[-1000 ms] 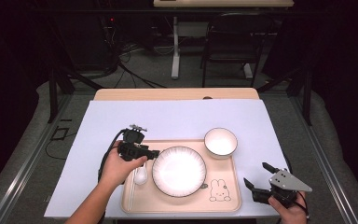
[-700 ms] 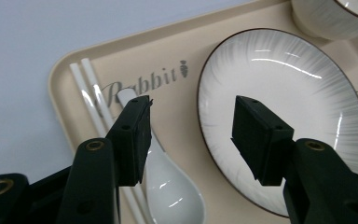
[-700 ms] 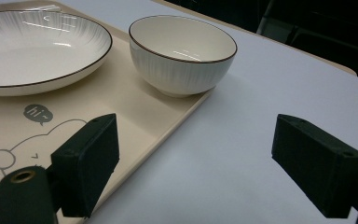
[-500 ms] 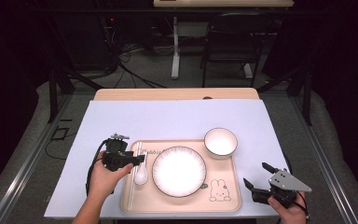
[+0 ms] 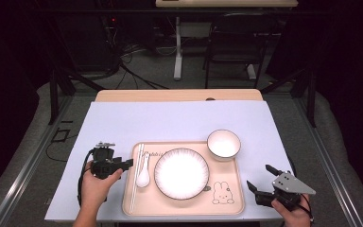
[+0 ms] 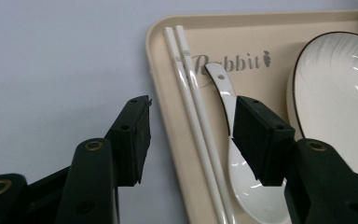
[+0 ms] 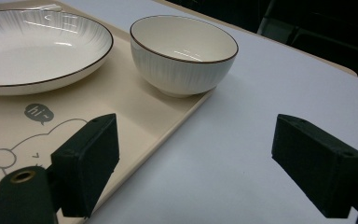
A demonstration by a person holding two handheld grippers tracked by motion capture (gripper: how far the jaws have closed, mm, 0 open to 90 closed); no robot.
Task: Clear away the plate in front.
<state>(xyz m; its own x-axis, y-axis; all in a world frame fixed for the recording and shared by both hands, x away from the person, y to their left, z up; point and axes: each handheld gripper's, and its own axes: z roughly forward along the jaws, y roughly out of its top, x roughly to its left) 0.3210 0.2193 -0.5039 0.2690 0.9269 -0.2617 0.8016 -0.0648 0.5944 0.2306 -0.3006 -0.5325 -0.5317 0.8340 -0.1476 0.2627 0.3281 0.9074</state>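
A beige tray [image 5: 227, 205] with a rabbit drawing lies on the pale blue mat. On it are a white plate [image 5: 181, 173], a white bowl [image 5: 223, 144], a white spoon [image 5: 143, 174] and a pair of white chopsticks [image 5: 137, 176]. My left gripper [image 5: 126, 163] hovers at the tray's left edge, open, jaws pointing right. In the left gripper view its jaws [image 6: 191, 135] straddle the tray rim [image 6: 161, 93], the chopsticks [image 6: 191, 100] and the spoon handle [image 6: 221, 86] without touching them. My right gripper [image 5: 261, 178] stands open off the tray's right front corner, with nothing between its jaws [image 7: 196, 165].
The mat [image 5: 179, 118] covers a wooden table whose far edge [image 5: 179, 94] shows beyond it. Dark floor, cables and table legs lie behind. In the right gripper view the bowl [image 7: 184, 51] and plate [image 7: 42, 44] sit ahead on the tray [image 7: 135, 116].
My left gripper has drawn back leftward and toward the front, off the tray to its left edge, leaving the spoon and chopsticks uncovered. The right gripper has stayed where it was.
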